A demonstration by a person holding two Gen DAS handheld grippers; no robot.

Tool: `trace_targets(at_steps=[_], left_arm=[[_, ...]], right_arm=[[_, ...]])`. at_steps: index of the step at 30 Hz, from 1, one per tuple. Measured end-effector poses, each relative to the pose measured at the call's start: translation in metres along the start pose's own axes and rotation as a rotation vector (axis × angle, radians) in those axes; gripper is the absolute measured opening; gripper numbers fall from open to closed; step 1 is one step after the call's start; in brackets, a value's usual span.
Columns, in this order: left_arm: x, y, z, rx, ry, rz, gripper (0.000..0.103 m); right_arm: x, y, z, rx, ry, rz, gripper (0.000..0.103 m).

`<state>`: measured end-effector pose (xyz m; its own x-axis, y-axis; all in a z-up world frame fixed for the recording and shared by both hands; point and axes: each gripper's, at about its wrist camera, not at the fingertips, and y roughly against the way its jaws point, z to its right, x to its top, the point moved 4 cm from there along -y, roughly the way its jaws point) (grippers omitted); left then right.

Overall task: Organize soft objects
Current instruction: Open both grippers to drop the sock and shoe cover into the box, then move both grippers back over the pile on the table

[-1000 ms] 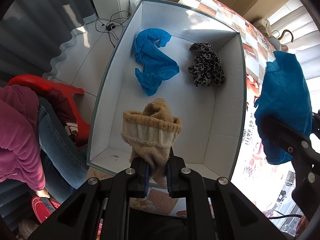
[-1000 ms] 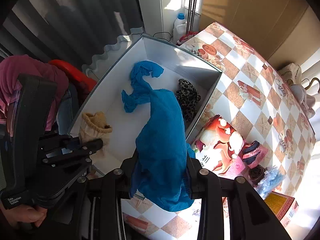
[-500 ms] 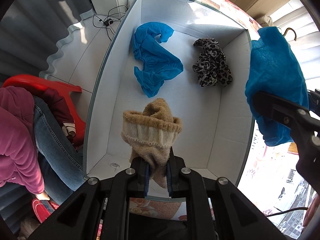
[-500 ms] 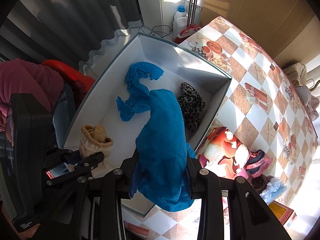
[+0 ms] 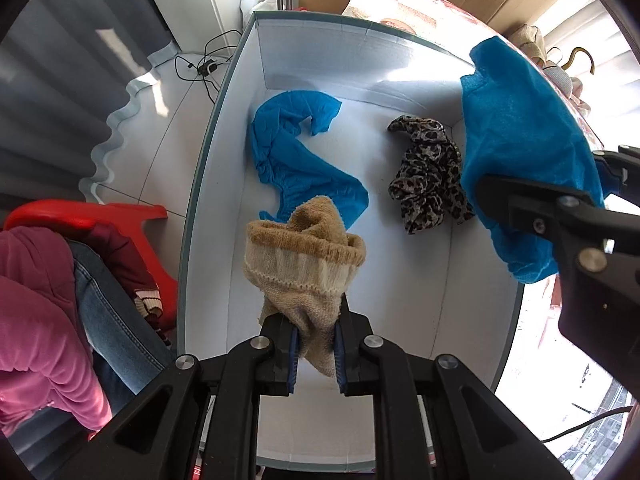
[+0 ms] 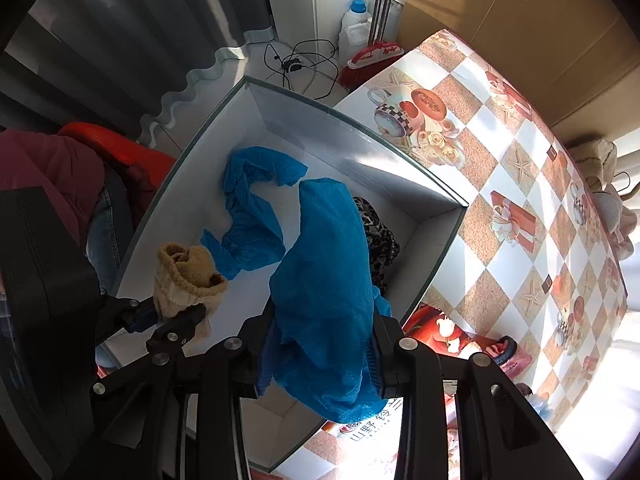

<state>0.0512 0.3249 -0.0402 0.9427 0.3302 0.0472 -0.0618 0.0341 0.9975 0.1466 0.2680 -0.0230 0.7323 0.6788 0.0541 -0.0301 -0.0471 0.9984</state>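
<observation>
The left gripper (image 5: 314, 350) is clamped on a beige knitted sock (image 5: 304, 256), its two fingers pressed against the lower part of the sock while the ribbed cuff and the fuzzy brown lining stand up above them. The sock is held over the near end of a white cardboard box (image 5: 224, 184) with a grey-green rim, above the box floor and not touching it. The right gripper (image 6: 320, 354) is clamped on a blue mesh cloth (image 6: 328, 280), which bulges up between its fingers and hangs down below them; in the left wrist view this cloth (image 5: 524, 152) sits over the right wall of the box, with the black frame of the right gripper in front of its lower part. Inside the box, a crumpled blue stocking (image 5: 296, 160) lies on the floor toward the left wall, and a leopard-print fabric piece (image 5: 430, 176) lies toward the right wall, well apart from the stocking. In the right wrist view the mesh cloth hides most of the leopard-print piece. The box stands at the edge of a table covered by a checkered oilcloth (image 6: 520, 184) printed with cups and gift boxes. Beside the box on the left are a red plastic chair (image 5: 120, 216) and a seated person in a pink top and jeans (image 5: 44, 312).
</observation>
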Motion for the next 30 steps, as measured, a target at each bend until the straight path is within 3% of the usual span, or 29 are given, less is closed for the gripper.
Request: trace_targets(at_steps=[4,6,7,9,17,21,26,30], left_arm=[[0.002,-0.006,-0.002,-0.007,0.003,-0.022,0.024],[0.000,-0.008,-0.004,-0.014,0.014,-0.030,0.051],[-0.001,-0.008,-0.005,-0.021,0.021,-0.025,0.057],[-0.003,-0.005,-0.009,-0.041,0.036,-0.010,0.071],[-0.017,0.010,-0.032,-0.171,0.135,0.057,0.075],[-0.028,0.022,-0.035,-0.185,0.135,0.098,0.075],[-0.042,0.033,-0.033,-0.198,0.121,0.125,0.075],[-0.050,0.035,-0.017,-0.184,0.072,0.112,0.075]], right_arm=[[0.009,-0.003,0.003,0.008,-0.006,-0.007,0.042],[0.013,-0.002,0.004,0.011,-0.016,-0.004,0.048],[0.015,-0.002,0.005,0.005,-0.019,0.000,0.048],[0.017,0.000,0.007,0.023,-0.038,0.006,0.065],[0.018,0.023,0.023,0.065,-0.114,0.093,0.066],[0.008,0.033,0.029,0.082,-0.148,0.125,0.066],[-0.031,0.046,0.032,0.105,-0.174,0.159,0.066],[-0.083,0.053,0.033,0.074,-0.141,0.175,0.066]])
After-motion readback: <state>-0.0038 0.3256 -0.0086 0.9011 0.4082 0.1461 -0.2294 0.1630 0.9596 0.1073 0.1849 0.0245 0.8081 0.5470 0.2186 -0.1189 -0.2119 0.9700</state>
